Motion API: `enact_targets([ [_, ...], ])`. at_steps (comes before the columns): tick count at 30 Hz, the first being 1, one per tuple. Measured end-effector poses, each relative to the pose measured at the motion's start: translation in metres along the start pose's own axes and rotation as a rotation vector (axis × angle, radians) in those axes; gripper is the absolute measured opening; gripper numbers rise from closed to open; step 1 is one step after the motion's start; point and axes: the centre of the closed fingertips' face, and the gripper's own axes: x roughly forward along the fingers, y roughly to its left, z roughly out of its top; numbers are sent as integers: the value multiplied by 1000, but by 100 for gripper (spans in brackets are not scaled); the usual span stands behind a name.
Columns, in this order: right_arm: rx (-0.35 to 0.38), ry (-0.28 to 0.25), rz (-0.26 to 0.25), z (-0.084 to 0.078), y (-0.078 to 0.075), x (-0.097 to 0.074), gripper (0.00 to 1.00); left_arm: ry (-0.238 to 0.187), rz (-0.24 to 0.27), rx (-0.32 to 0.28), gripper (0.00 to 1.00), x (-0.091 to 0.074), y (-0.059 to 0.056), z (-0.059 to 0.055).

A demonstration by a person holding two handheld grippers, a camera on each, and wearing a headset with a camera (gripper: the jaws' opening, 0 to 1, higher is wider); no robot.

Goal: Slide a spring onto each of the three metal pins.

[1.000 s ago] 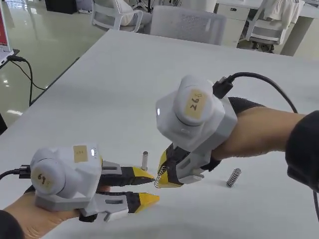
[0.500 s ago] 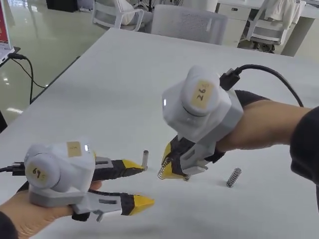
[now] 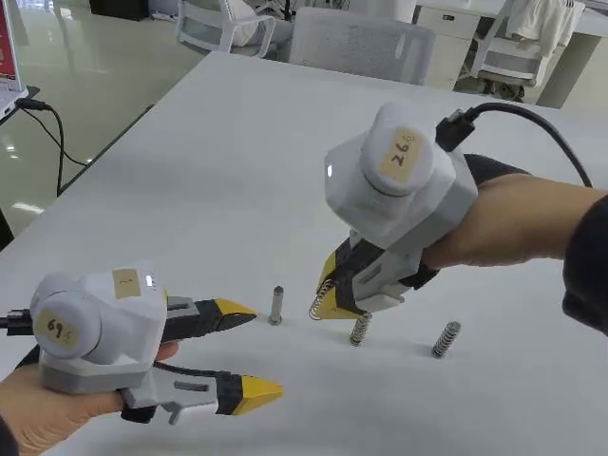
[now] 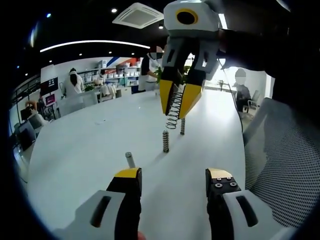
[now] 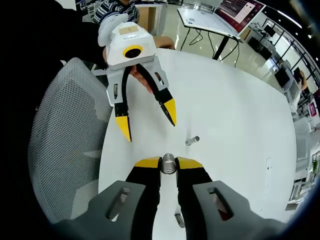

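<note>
Since right hand-held gripper [image 3: 327, 293], clamped on spring [image 5: 169, 164], was lifted rightward, second sprung pin [image 3: 360, 329] is uncovered. Left hand-held gripper [image 3: 256, 350], wide open, empty, was drawn back from bare pin [image 3: 276, 305] near front edge of bench [image 3: 237, 171]: judged last pin unfilled.

I count one bare pin [image 3: 275, 305] and three springs [image 3: 445, 339]: two standing right of it, one spring [image 3: 319, 298] in my right gripper [image 3: 326, 294].

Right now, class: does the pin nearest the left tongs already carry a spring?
No, that pin stands bare, while the right tongs grip a spring.
</note>
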Motion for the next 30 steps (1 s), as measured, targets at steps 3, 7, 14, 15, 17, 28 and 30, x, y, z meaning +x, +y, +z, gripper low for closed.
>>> enact_targets([
  [3, 3, -1, -9, 1, -4, -2, 13, 7, 8, -6, 54, -1, 2, -3],
  [7, 2, 2, -17, 2, -12, -2, 13, 9, 14, -15, 55, -3, 4, -5],
  [14, 6, 10, -23, 1, -21, 3, 13, 16, 14, -30, 57, -4, 4, -10],
  [15, 5, 14, -26, 1, -23, 3, 13, 16, 13, -31, 58, -4, 4, -11],
  [17, 7, 15, -27, 1, -25, 4, 13, 15, 10, -35, 58, -4, 3, -11],
  [28, -1, 23, -27, 6, -42, 21, 13, 11, 24, -40, 60, -5, 6, -10],
  [30, -6, 30, -29, 6, -46, 25, 13, 9, 26, -41, 61, -6, 7, -10],
])
